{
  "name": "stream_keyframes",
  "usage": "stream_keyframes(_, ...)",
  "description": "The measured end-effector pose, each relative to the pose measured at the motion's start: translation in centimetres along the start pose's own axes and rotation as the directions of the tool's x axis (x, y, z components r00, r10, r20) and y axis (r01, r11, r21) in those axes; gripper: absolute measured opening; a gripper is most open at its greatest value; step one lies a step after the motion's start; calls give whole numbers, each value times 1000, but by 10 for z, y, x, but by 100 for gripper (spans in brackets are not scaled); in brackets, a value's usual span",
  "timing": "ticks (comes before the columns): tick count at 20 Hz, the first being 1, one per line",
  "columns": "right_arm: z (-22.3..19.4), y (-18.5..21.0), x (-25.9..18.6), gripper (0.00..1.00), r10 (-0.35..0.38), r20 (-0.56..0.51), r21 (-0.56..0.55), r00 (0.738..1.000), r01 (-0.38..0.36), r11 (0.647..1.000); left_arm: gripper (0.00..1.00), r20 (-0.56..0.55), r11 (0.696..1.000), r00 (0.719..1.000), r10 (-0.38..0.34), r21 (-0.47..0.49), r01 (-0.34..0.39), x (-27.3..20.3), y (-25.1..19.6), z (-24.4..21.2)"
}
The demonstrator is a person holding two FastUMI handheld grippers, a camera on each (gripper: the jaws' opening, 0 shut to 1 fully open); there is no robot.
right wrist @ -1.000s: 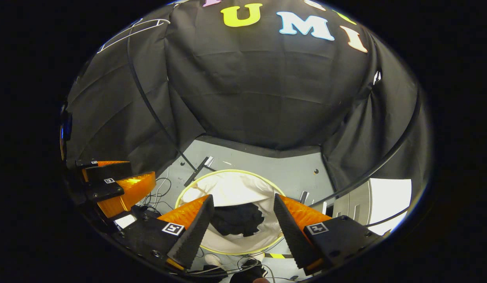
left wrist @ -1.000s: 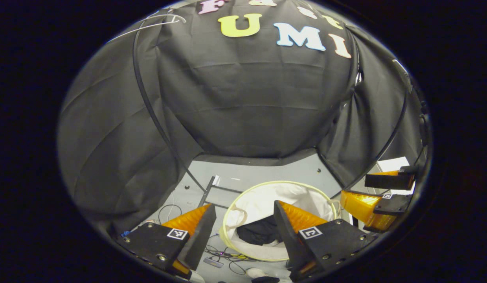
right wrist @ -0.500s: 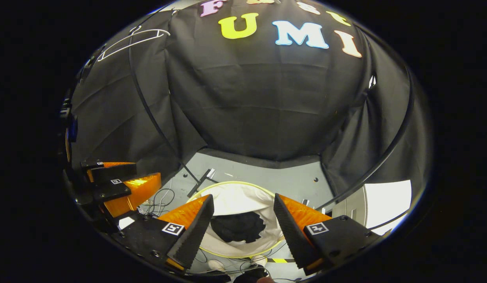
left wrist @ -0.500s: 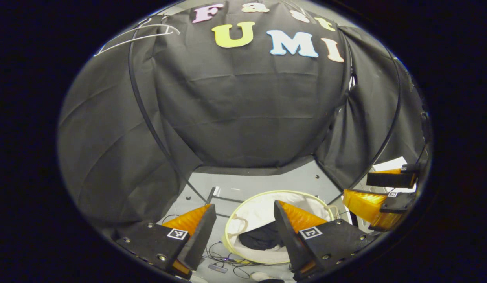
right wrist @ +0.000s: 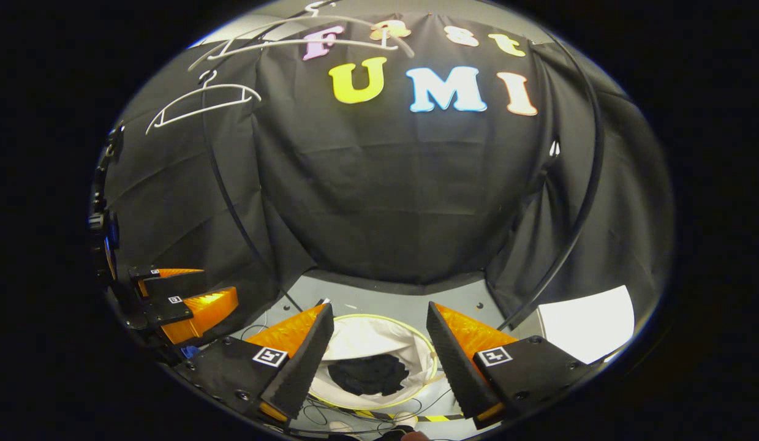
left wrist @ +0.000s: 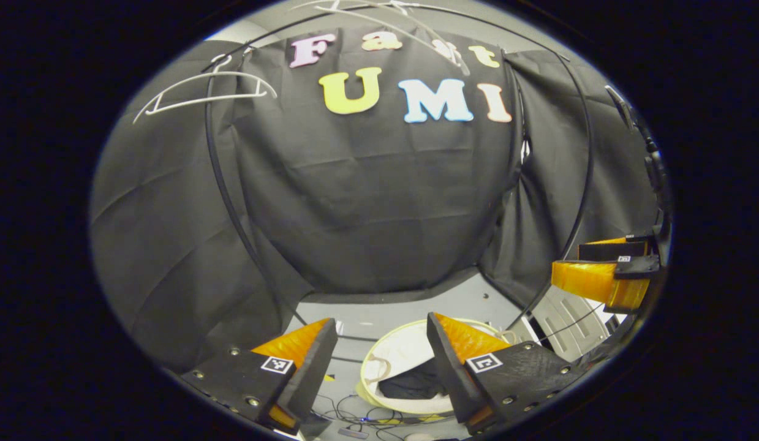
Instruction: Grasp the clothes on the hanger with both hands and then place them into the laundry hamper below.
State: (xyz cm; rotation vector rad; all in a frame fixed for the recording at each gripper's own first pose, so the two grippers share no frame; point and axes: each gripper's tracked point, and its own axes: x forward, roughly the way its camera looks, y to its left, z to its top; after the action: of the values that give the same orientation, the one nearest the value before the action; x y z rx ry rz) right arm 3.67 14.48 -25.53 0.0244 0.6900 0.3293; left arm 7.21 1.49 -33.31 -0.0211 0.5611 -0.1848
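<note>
A dark garment (left wrist: 411, 386) (right wrist: 368, 373) lies crumpled in the bottom of the white laundry hamper (left wrist: 394, 356) (right wrist: 367, 335) on the floor. My left gripper (left wrist: 379, 343) is open and empty, held above and short of the hamper. My right gripper (right wrist: 379, 334) is open too, with nothing between its fingers, above the hamper's near rim. Each gripper shows at the edge of the other's view: the right gripper (left wrist: 606, 272) and the left gripper (right wrist: 177, 294). Bare white hangers (left wrist: 201, 98) (right wrist: 201, 104) hang up high at the left, and another hanger (right wrist: 305, 40) hangs higher.
A black tube frame (left wrist: 232, 208) (right wrist: 575, 226) curves down both sides of the booth to the grey floor (right wrist: 391, 303). Loose cables (left wrist: 361, 416) lie on the floor by the hamper's near side. A white sheet (right wrist: 587, 321) lies at the right.
Both grippers have risen and tilted upward: the hamper has dropped lower and looks smaller in both views, and the hangers overhead have come into sight. Both stay open.
</note>
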Motion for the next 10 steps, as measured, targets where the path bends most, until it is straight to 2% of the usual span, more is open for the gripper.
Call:
stream_keyframes(1, 9, -3, -11, 93, -15, 29, 12, 999, 15, 1000, 87, 27, 1000, 1000, -5, -8, 5, -9, 3, 11)
stream_keyframes(3, 25, -12, -36, 97, -48, 85, 39, 995, 45, 998, 87, 84, 1000, 996, -10, -18, 11, -29, 11, 33)
stream_keyframes(6, 41, -26, -70, 93, -90, 155, 71, 984, 80, 994, 86, 159, 1000, 987, -5, -29, 10, -61, 16, 65)
stream_keyframes(10, 66, -51, -118, 92, -134, 258, 80, 957, 117, 990, 87, 257, 998, 966, 4, -54, 10, -112, 9, 109)
